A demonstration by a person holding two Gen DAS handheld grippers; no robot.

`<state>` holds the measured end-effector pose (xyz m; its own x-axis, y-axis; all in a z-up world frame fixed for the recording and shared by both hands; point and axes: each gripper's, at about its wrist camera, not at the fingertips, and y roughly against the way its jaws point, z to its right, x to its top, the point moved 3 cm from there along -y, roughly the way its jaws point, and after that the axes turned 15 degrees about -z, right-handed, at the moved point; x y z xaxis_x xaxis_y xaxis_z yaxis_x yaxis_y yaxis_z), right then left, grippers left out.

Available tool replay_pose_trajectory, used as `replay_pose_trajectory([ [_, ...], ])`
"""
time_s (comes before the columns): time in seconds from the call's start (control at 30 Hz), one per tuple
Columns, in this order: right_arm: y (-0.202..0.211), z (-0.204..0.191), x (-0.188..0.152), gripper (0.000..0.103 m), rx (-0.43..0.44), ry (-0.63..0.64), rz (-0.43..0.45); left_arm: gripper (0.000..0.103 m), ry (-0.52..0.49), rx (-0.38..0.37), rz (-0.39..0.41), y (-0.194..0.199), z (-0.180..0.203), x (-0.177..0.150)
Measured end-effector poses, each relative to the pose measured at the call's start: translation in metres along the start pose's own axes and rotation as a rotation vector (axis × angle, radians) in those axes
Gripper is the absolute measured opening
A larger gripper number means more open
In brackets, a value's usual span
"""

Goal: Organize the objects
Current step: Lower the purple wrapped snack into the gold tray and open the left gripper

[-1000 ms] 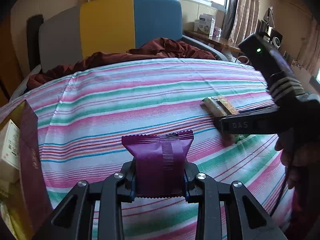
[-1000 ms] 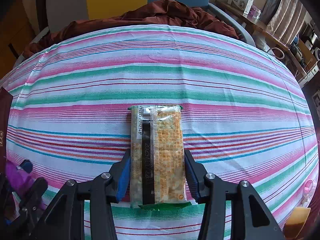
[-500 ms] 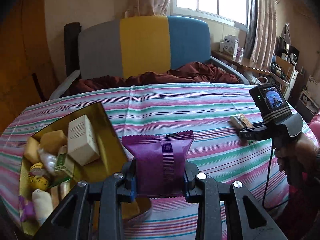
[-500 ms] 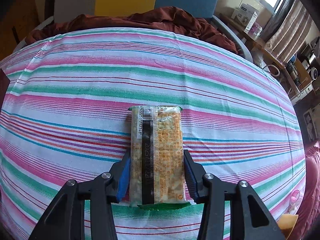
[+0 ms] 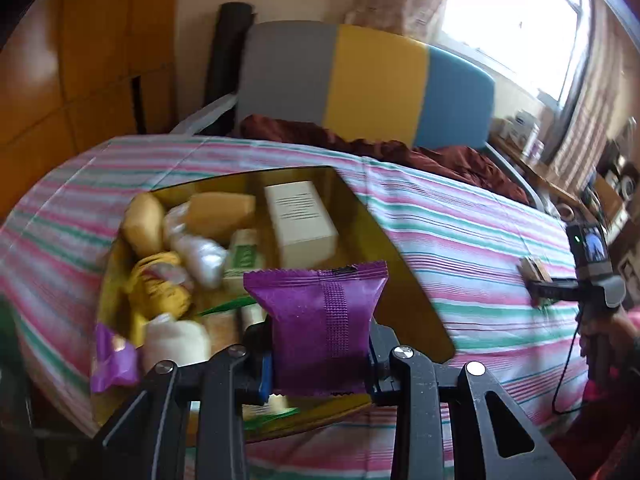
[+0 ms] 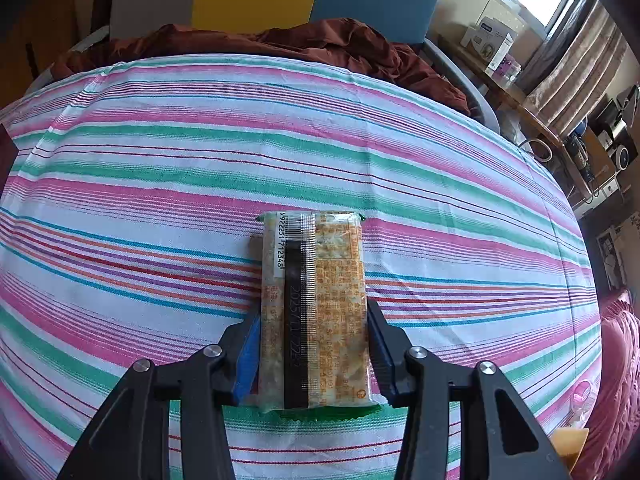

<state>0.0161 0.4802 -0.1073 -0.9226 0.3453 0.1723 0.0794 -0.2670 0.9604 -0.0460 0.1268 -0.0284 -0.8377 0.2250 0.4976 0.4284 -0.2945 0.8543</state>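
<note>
Between my left fingers (image 5: 261,364) I held the purple packet (image 5: 320,322), gripped at its lower part on both sides, so that it stood upright and hid part of what was under it. My left gripper (image 5: 320,364) hung over the near end of the golden box (image 5: 404,276), which stood open on the striped cloth (image 5: 460,232) and was already quite full: a white carton (image 5: 302,218), a yellow wrapper (image 5: 158,294), a second purple packet (image 5: 114,360) at the near left corner and several pale pieces lay in it, some on top of others. To do this step well, I judged that I should bring the packet lower over a free spot near the middle, not at the rim, and release only when it was close above the other things, otherwise it could slide out over the low wall. Farther to the right, my right gripper (image 6: 314,350) was closed on the cracker bar (image 6: 314,308), holding it by its two long sides at the near half, just over the cloth; whether the bar touched the cloth I could not tell. I thought this bar should wait there, well apart from the box. Beyond the table lay a dark red blanket (image 6: 320,46) before a coloured headboard (image 5: 372,84).
</note>
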Motion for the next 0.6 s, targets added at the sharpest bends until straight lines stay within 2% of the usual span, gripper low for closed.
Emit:
replay_pose_trajectory([
  [0.13,-0.001,-0.002,0.002,0.047,-0.013,0.004,0.002,0.034,0.114,0.006,0.022,0.016,-0.054,-0.004],
  [0.3,0.001,-0.007,0.002,0.047,-0.031,0.02,0.002,0.034,0.207,-0.039,0.0,0.018,-0.084,-0.007],
  [0.4,0.002,-0.007,0.003,0.048,-0.029,0.023,0.002,0.034,0.22,-0.091,-0.035,0.007,-0.078,0.0],
  [0.6,0.002,-0.007,0.005,0.048,-0.026,0.029,0.003,0.034,0.129,-0.12,-0.104,-0.024,-0.024,0.018],
])
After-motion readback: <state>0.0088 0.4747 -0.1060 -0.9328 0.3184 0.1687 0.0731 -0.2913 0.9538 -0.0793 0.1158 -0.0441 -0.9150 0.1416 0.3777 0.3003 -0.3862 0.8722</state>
